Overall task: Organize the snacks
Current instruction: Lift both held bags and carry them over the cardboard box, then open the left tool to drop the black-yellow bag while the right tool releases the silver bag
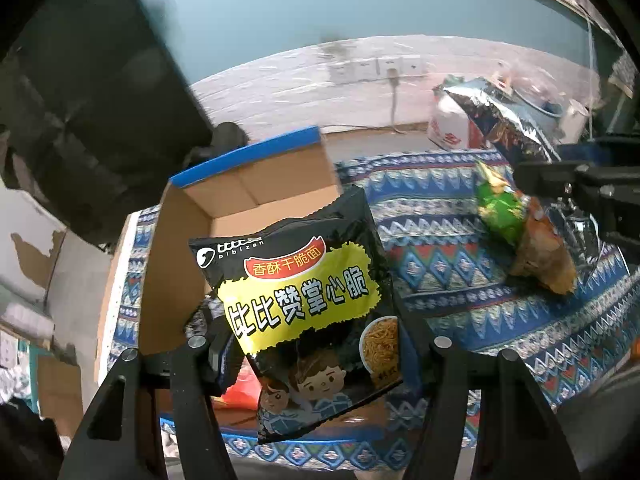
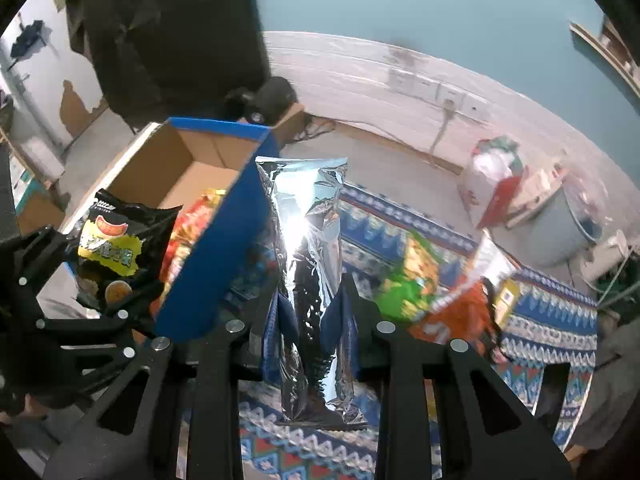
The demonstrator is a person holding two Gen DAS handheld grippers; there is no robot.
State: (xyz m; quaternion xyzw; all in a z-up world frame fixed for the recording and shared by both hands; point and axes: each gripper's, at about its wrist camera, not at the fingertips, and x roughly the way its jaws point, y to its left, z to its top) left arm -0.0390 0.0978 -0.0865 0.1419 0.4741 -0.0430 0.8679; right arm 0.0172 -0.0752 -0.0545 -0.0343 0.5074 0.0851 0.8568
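Left gripper (image 1: 316,344) is clamped on a black noodle snack bag (image 1: 308,312), yellow label facing the camera, held up over the near edge of the cardboard box (image 1: 176,264). Box sits at about 10 o'clock from the bag in the left wrist view, open top, blue outer walls, brown inside. Something red-orange (image 1: 240,394) peeks out at about 7 o'clock under the bag, can't tell what exactly.

Right gripper (image 2: 310,316) is pinching a silver foil bag (image 2: 308,264), shiny back side toward the lens, standing roughly upright between the blue pads (image 2: 286,316). The box's blue wall (image 2: 212,264) is just beside it at 9 o'clock. From that view the left gripper (image 2: 116,280) shows at 9 o'clock too, holding the black bag (image 2: 116,248) over the box, with a red and yellow pack (image 2: 192,220) already inside.

On the patterned tablecloth (image 1: 440,248) a green snack bag (image 1: 500,208) and an orange-brown one (image 1: 544,256) lie touching, around 2 o'clock from the black bag. The right gripper's foil bag (image 1: 504,120) shows up above them at 1 o'clock.
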